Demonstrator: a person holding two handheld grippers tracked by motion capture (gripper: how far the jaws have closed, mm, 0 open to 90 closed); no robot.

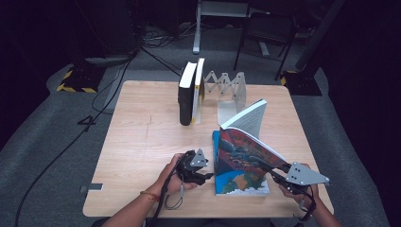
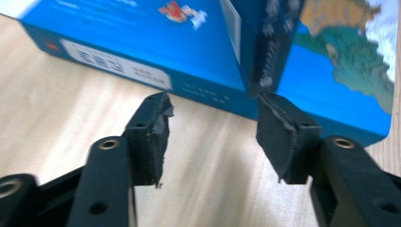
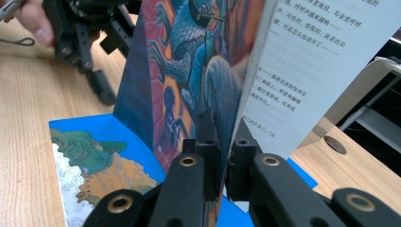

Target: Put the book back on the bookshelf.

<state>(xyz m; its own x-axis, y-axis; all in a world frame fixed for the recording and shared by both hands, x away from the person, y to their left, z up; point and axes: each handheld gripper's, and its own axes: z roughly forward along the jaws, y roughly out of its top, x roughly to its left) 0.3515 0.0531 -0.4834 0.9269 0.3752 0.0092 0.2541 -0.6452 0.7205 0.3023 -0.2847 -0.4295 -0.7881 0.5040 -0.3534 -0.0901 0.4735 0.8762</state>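
Observation:
A paperback lies on the wooden table (image 1: 142,142) at the front right, its blue jacket with a map picture (image 1: 241,185) flat on the wood. Its illustrated front cover (image 1: 246,153) and a block of printed pages (image 3: 302,61) stand raised and tilted. My right gripper (image 1: 280,171) is shut on the lower edge of that cover (image 3: 189,61), jaws pinching it (image 3: 226,161). My left gripper (image 1: 208,170) sits low on the table just left of the book. Its jaws stand open (image 2: 215,127), pointing at the blue edge (image 2: 142,42), with nothing between the pads.
Two upright books (image 1: 190,92) stand at the back middle of the table against a white folding book rack (image 1: 227,87). Bare wood spreads to the left. A chair (image 1: 265,33) and cables (image 1: 108,90) are on the floor beyond the far edge.

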